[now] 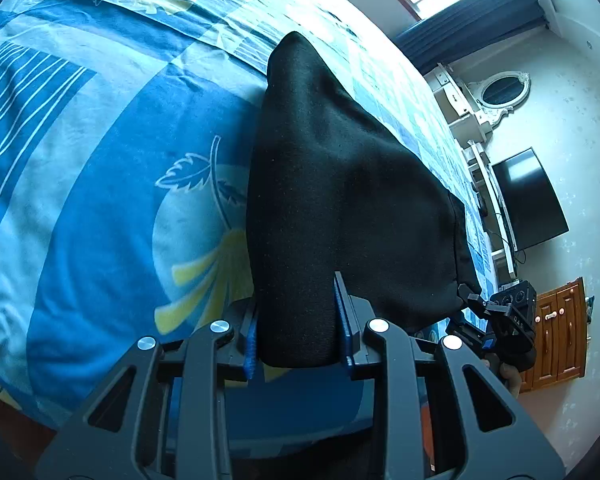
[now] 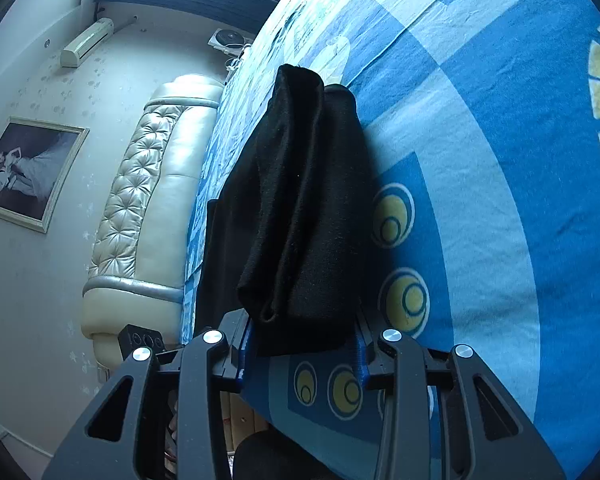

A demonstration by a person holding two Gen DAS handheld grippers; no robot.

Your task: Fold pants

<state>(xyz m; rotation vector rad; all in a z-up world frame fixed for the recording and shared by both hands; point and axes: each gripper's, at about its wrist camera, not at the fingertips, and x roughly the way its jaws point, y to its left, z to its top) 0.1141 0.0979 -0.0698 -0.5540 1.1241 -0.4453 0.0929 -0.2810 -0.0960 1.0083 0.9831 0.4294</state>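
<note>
Pants (image 1: pixel 340 200), black, hang bunched above the bed (image 1: pixel 100 200), pinched in your left gripper (image 1: pixel 300 340) and right gripper (image 2: pixel 304 344). Uneven lowering could let the layers slide apart.

Pants (image 1: pixel 340 200) hang between 2 hand-held grippers — left (image 1: pixel 300 332), right (image 2: pixel 304 344) — over the bed (image 1: pixel 100 200).

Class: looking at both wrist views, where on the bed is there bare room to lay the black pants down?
Free: bedspread left of the pants, and the ringed-circle patch to their right. Crowded: where left gripper and right gripper clamp the pants.
</note>
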